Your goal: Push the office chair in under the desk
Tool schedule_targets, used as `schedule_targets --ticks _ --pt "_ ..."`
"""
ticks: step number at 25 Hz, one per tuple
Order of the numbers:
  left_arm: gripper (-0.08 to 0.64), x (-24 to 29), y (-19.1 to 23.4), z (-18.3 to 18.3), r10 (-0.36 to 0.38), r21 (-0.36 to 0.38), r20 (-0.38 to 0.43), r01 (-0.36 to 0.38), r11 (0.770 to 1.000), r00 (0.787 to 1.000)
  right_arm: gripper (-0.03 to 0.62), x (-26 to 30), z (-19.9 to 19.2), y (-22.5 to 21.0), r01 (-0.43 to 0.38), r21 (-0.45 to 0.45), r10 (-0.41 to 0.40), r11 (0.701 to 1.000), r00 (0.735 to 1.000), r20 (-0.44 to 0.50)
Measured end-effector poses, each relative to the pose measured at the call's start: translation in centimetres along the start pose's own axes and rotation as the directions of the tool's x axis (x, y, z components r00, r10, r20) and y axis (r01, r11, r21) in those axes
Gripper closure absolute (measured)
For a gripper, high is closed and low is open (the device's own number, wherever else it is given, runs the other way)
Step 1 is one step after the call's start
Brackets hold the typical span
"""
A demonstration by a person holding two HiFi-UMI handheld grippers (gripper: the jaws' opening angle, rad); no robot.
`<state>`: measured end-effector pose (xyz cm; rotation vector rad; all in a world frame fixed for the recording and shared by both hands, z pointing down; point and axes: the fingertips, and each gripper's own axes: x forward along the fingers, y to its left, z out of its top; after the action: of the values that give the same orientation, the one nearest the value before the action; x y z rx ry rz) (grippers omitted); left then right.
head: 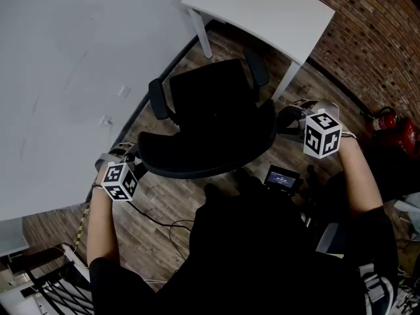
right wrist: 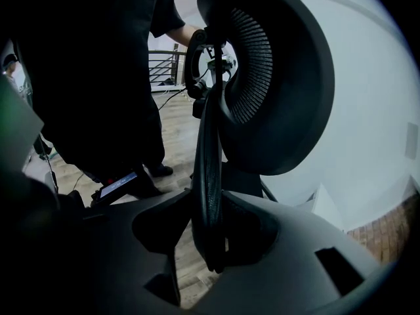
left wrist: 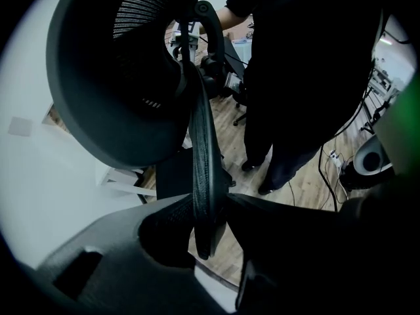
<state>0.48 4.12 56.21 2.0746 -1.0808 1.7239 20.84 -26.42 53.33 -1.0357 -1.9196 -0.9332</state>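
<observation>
**Chair gripped at both backrest edges, tabletop dead ahead**

Left tongs (left wrist: 207, 205) are clamped on the left edge of the backrest (head: 203, 157), and right tongs (right wrist: 211, 215) on its right edge. The rim is pinched between each pair of jaws. The backrest's long axis runs side to side between the 2 hands, so neither hand is nearer.

The office chair (head: 210, 104) stands on the wood floor (head: 164, 205). Its seat faces away from the person, toward the white tabletop (head: 262, 12) beyond, and is not yet under it.

Judgement: push ahead and slightly right, into the gap between the legs. Uneven force would likely swivel the chair.
</observation>
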Motion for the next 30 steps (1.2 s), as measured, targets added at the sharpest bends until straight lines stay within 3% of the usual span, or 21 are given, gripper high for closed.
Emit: schedule_targets --ticks 15,30 --pt "0.411 -0.1 -0.1 -0.6 -0.037 -0.007 0.057 0.037 0.999 0.998 0.454 0.3 0.5 0.2 0.015 0.037 -0.014 0.999 1.0 -0.025" --pt "0.413 -0.7 1.9 -5.0 -0.047 0.073 0.114 0.039 0.997 0.992 0.449 2.3 4.4 0.9 0.116 0.167 -0.104 0.979 0.991 -0.081"
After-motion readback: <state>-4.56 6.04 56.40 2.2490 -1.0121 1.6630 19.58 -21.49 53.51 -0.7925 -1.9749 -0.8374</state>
